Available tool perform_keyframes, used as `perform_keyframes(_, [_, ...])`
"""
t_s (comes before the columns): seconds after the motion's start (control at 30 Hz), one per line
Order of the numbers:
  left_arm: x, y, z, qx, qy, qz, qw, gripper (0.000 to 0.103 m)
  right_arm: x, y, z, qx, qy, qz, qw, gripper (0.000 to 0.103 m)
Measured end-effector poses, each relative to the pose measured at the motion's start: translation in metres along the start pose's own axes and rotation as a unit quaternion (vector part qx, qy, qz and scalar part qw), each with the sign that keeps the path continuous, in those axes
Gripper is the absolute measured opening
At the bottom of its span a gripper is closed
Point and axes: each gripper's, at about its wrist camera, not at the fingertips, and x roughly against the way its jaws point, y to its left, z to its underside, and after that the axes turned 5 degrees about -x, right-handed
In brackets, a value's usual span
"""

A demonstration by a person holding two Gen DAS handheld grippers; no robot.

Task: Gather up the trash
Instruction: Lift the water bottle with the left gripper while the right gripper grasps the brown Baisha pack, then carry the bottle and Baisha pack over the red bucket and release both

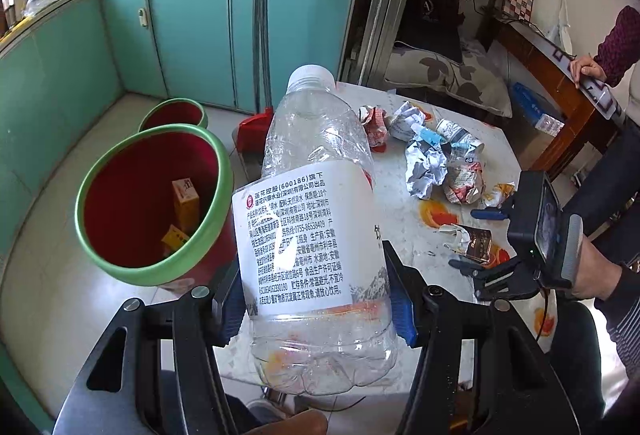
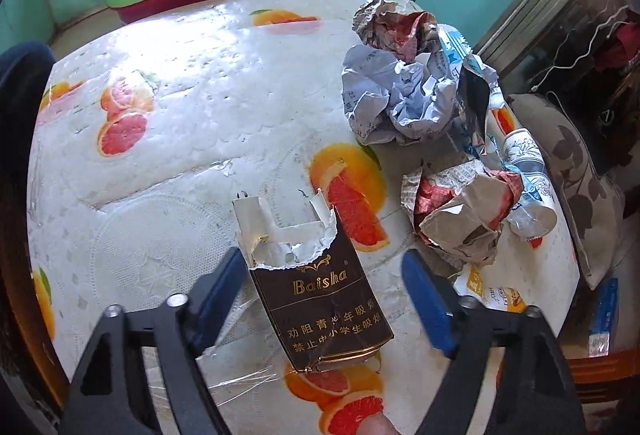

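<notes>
My left gripper (image 1: 316,299) is shut on a clear, empty plastic bottle (image 1: 312,163) with a white label and white cap. It holds the bottle tilted above the table edge, beside a red bin with a green rim (image 1: 218,171) on the floor. Yellow boxes (image 1: 186,201) lie inside the bin. My right gripper (image 2: 324,261) points down at the table, open, with a torn brown cigarette pack (image 2: 332,307) lying between its blue fingers; there is a gap on the pack's right side. The left wrist view shows that gripper (image 1: 469,238) over the pack (image 1: 480,243).
Crumpled papers (image 2: 400,99) and a crushed paper cup (image 2: 528,155) are heaped on the fruit-print table (image 2: 180,95) to the right of the pack. A second bin (image 1: 176,113) and a red dustpan (image 1: 252,131) stand by teal cabinets. A person's hand (image 1: 588,69) rests on a wooden table.
</notes>
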Motion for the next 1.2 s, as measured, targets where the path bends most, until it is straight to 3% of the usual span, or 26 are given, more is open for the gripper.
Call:
perform_keyframes(0.03, [0.001, 0.001, 0.000, 0.001, -0.001, 0.001, 1.0000, 0.058, -0.001, -0.001, -0.001, -0.005, 0.003, 0.010, 1.000, 0.043])
perform_keyframes(0.17, [0.002, 0.000, 0.000, -0.001, -0.005, 0.000, 1.0000, 0.058, 0.003, 0.000, -0.001, -0.012, 0.008, 0.012, 1.000, 0.043])
perform_keyframes(0.47, [0.007, 0.012, -0.008, 0.013, -0.019, -0.007, 0.9997, 0.055, 0.062, -0.012, -0.020, -0.081, -0.047, 0.039, 0.995, 0.042])
perform_keyframes(0.63, [-0.012, 0.019, 0.000, 0.026, 0.000, 0.019, 0.9995, 0.054, 0.077, -0.017, -0.026, -0.108, -0.066, 0.063, 0.990, 0.042])
perform_keyframes(0.93, [-0.006, 0.019, -0.003, 0.024, -0.009, 0.045, 0.9987, 0.053, 0.099, -0.014, -0.030, -0.117, -0.093, 0.068, 0.986, 0.042])
perform_keyframes(1.2, [0.005, 0.031, -0.021, 0.022, -0.024, 0.030, 0.9990, 0.053, 0.116, -0.010, -0.049, -0.124, -0.120, 0.063, 0.983, 0.042])
